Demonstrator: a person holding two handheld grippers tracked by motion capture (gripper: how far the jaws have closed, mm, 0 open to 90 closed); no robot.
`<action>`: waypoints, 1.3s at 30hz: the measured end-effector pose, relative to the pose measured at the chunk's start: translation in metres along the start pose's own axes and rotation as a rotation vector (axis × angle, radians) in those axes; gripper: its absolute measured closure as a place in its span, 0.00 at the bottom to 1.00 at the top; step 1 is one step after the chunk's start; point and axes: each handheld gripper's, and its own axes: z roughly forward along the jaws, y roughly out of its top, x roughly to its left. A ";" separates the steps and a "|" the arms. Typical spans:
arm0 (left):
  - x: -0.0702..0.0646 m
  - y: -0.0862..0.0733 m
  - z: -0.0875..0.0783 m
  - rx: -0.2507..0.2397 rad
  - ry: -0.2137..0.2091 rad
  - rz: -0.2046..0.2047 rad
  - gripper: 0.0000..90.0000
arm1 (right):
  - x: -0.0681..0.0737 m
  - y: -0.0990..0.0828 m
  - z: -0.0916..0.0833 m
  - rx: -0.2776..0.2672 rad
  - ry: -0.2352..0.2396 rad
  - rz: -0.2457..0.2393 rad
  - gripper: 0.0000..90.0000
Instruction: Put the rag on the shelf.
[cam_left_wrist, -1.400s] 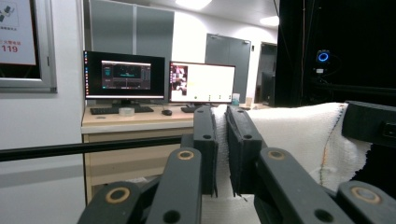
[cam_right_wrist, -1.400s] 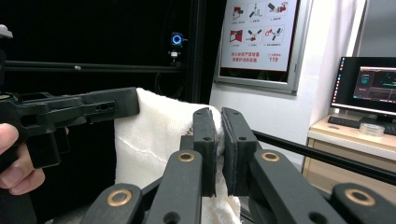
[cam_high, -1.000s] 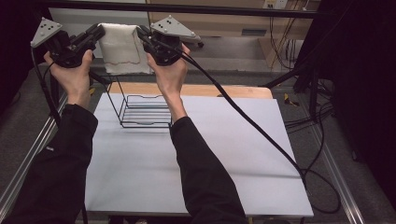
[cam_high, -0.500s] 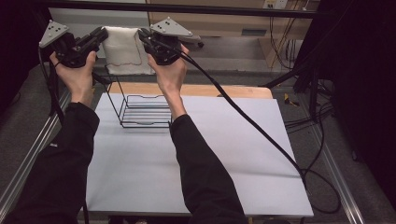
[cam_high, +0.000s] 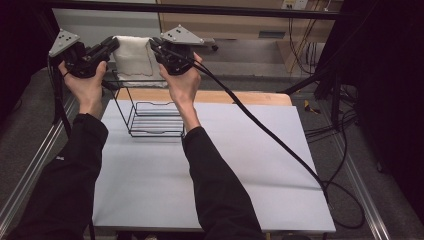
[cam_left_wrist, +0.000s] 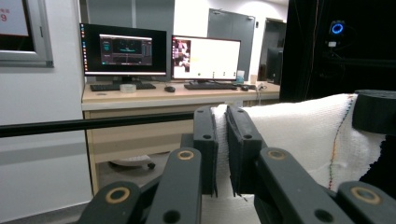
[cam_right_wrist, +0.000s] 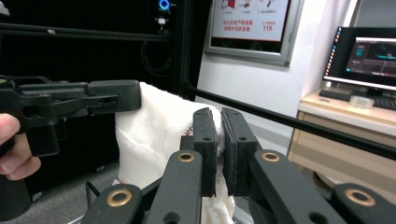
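White knitted cloth (cam_high: 132, 55) is held aloft, stretched between both claws, above the far rim of the black wire basket (cam_high: 152, 117). Its long axis runs 9-to-3 o'clock in the high view, top edge taut, the rest hanging toward the basket. A coloured stitched seam runs down one side edge (cam_left_wrist: 337, 135).

Left claw (cam_high: 111, 44): jaws nearly closed, pinching the cloth's 9 o'clock corner; fabric is seen squeezed between the pads (cam_left_wrist: 223, 140). Right claw (cam_high: 154, 46): jaws likewise nearly closed on the 3 o'clock corner, cloth bunched between the pads (cam_right_wrist: 218, 144). Both hands equally near; neither is free.

The basket lies at 6 o'clock from the cloth, directly below and slightly toward the person. It stands on the white surface (cam_high: 225, 170) at the far left; nothing visible inside it. Judgement: the cloth should come straight down to drape or drop into the basket.
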 end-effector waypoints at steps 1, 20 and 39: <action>-0.001 -0.002 0.001 0.003 -0.001 0.000 0.92 | -0.001 -0.002 -0.001 0.002 -0.001 0.004 0.95; -0.003 -0.023 -0.014 0.035 -0.028 0.016 0.92 | 0.005 -0.024 -0.010 0.047 0.019 0.014 0.95; -0.010 -0.034 -0.040 0.055 -0.073 0.038 0.92 | 0.016 -0.036 -0.030 0.067 0.068 -0.015 0.95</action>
